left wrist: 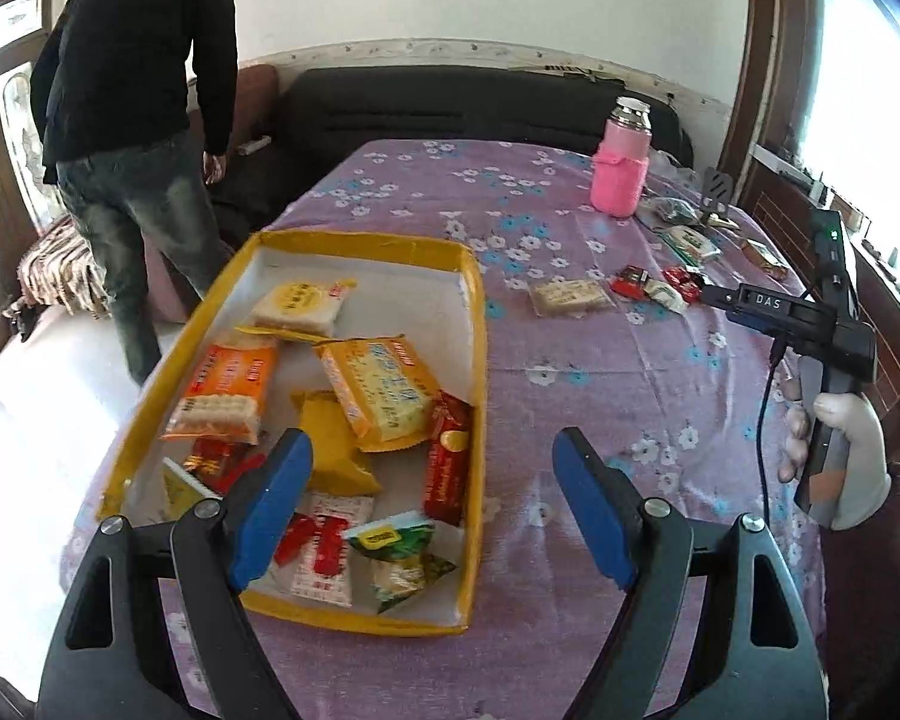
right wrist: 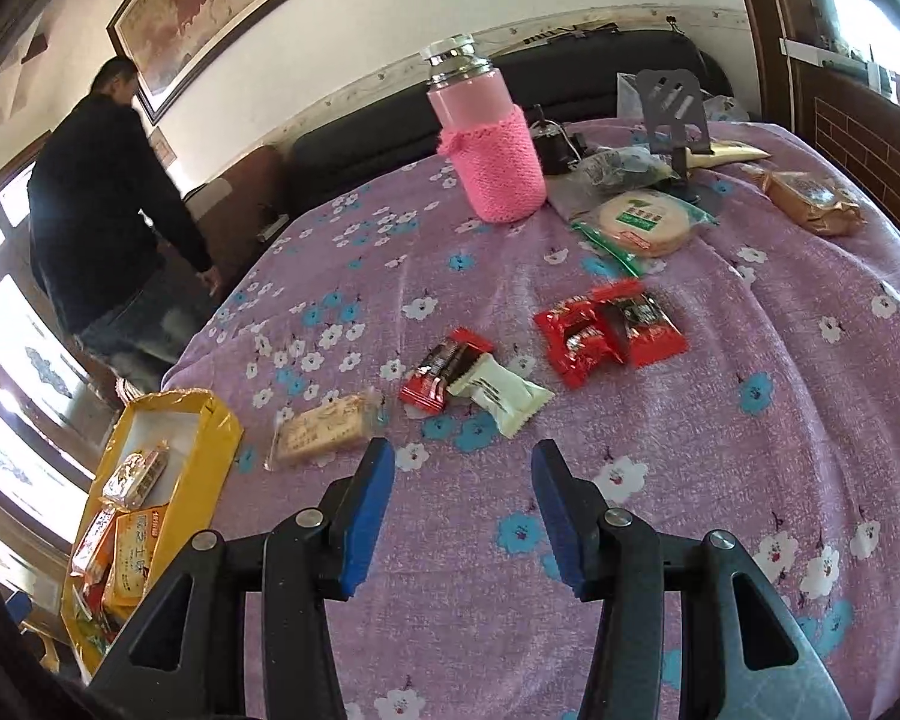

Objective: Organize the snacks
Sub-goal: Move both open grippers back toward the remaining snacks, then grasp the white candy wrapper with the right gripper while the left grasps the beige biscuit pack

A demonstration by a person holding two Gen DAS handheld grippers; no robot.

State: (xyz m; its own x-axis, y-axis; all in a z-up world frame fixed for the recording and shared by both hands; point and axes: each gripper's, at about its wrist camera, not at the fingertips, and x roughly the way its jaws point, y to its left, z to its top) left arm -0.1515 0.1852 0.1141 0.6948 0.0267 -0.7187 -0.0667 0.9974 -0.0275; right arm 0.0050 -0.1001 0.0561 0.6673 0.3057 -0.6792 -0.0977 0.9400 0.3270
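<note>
Left gripper (left wrist: 432, 504): fingers spread wide with nothing between them, hovering over the near end of the yellow tray (left wrist: 477, 324).
Right gripper (right wrist: 462, 516): fingers parted and empty, above the purple flowered surface (right wrist: 750, 480), just short of the loose snacks.
Tray: lies at the surface's left edge, holding a jumble of snack packets, among them an orange cracker pack (left wrist: 225, 393) and a yellow biscuit pack (left wrist: 381, 393).
Loose snacks: a clear-wrapped pale biscuit (right wrist: 324, 429), a white packet (right wrist: 501, 390) touching a red-and-black one (right wrist: 444, 369), and a red pair (right wrist: 609, 330) farther back.
Pink bottle (right wrist: 489, 138): upright at the far side.
Person (right wrist: 108, 204): standing beyond the surface, back turned.
</note>
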